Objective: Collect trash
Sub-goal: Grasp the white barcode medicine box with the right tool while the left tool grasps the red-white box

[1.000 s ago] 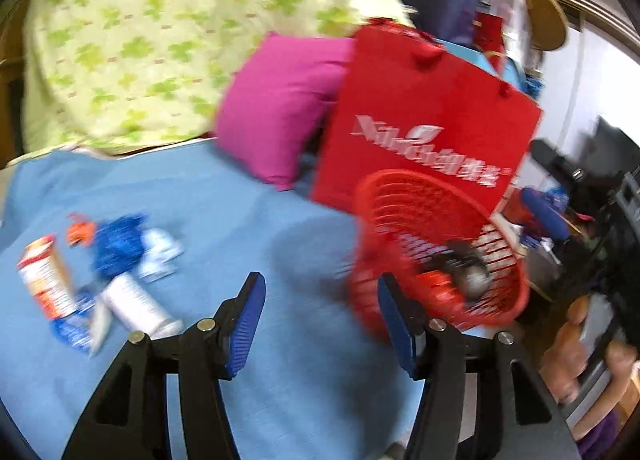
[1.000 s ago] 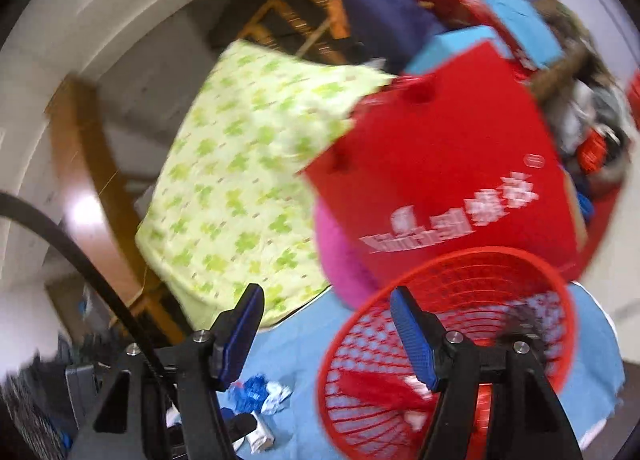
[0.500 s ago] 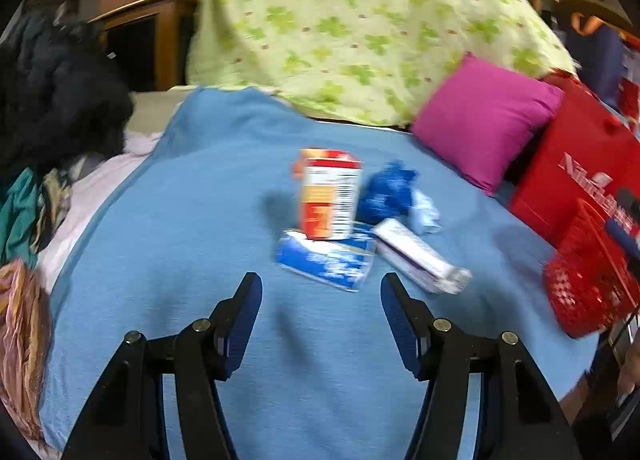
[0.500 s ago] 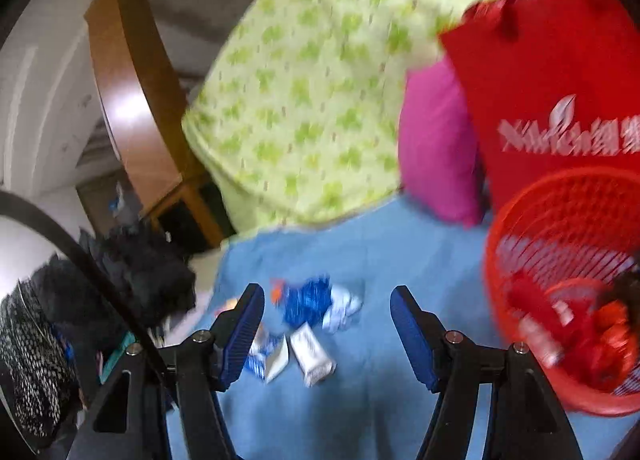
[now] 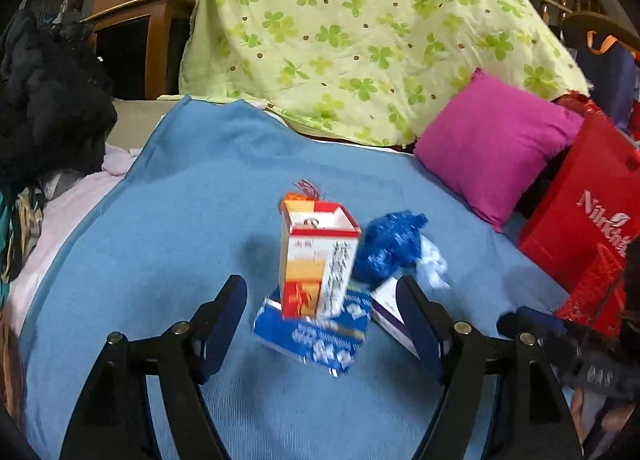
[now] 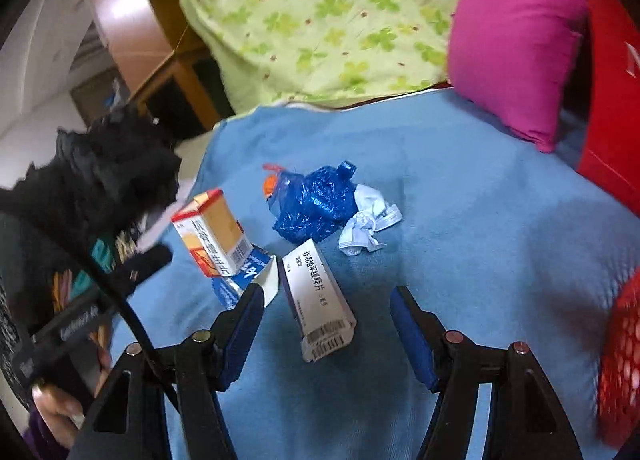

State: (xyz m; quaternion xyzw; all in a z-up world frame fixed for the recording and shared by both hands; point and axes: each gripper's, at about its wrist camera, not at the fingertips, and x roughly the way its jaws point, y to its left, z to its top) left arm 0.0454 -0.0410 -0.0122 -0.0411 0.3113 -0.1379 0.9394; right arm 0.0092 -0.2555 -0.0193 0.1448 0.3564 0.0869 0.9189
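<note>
The trash lay in a small heap near the middle of the blue blanket (image 5: 192, 228) that covered the bed. An orange and white carton (image 5: 316, 256) stood upright with its top flap open, its base resting on a flat blue box (image 5: 312, 334). Just beside these, toward the blanket's right edge, lay a long white box (image 6: 318, 298) with a barcode at its near end. Behind that box sat a crumpled blue plastic bag (image 6: 316, 202), with a wad of white paper (image 6: 366, 222) touching its right side and a scrap of orange wrapper (image 6: 270, 180) at its far left.

The left gripper (image 5: 320, 308) stood open, its jaws having just widened; the carton and the blue box showed in the gap ahead of it, and neither blue pad pressed on anything. The right gripper (image 6: 326, 324) was open too, with the near end of the long white box in front of its jaws and clear of both pads.

A red mesh basket (image 6: 620, 360) sat at the blanket's right edge. A red shopping bag (image 5: 580, 228) stood at the far right corner, with a magenta pillow (image 5: 496, 148) leaning beside it. A green clover-print quilt (image 5: 360, 28) was heaped along the far edge, and dark clothing (image 5: 48, 108) was piled off the left edge.
</note>
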